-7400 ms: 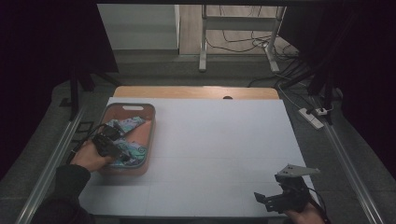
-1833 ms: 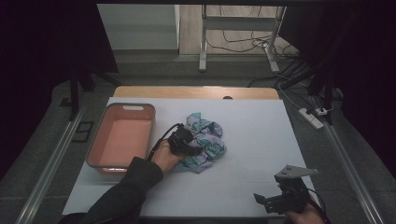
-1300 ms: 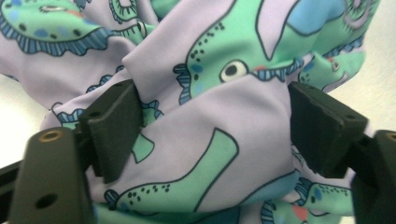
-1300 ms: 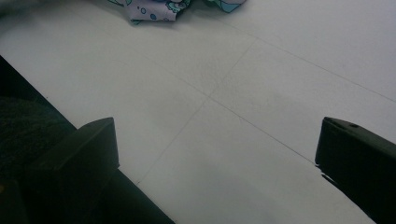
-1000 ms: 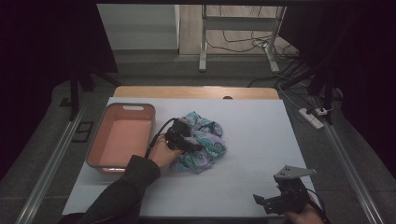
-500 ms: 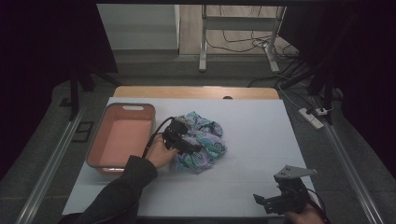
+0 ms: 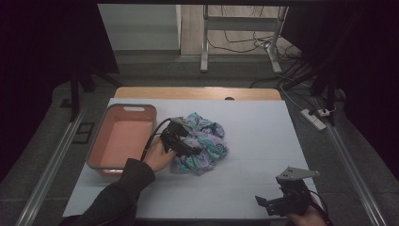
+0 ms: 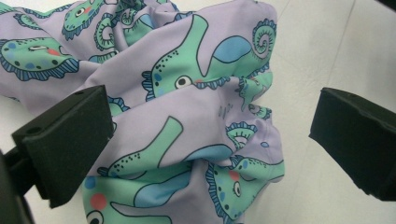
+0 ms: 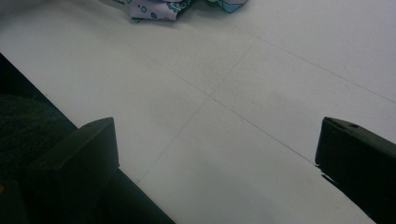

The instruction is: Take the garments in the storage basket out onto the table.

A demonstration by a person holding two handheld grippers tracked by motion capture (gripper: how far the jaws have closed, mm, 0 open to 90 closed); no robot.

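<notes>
The crumpled patterned cloth point(image 7: 202, 143) lies in a heap near the middle of the white tabletop point(image 7: 263, 136), just beside the empty pink tub point(image 7: 123, 136). The left hand-held gripper point(image 7: 181, 141) is set at the heap's left edge. Its jaws have just been opening and are now spread wide; in the left gripper view the cloth point(image 8: 187, 116) is seen between them, but it is not pinched. The right hand-held gripper point(image 7: 282, 205) is held well apart, near the front right corner of the tabletop, with its jaws wide and nothing between them.

The step in hand appears to be letting go of the cloth. To do it well, the left hand-held gripper should be lifted clear without a fold being snagged, so the heap is not dragged toward the tub.
</notes>
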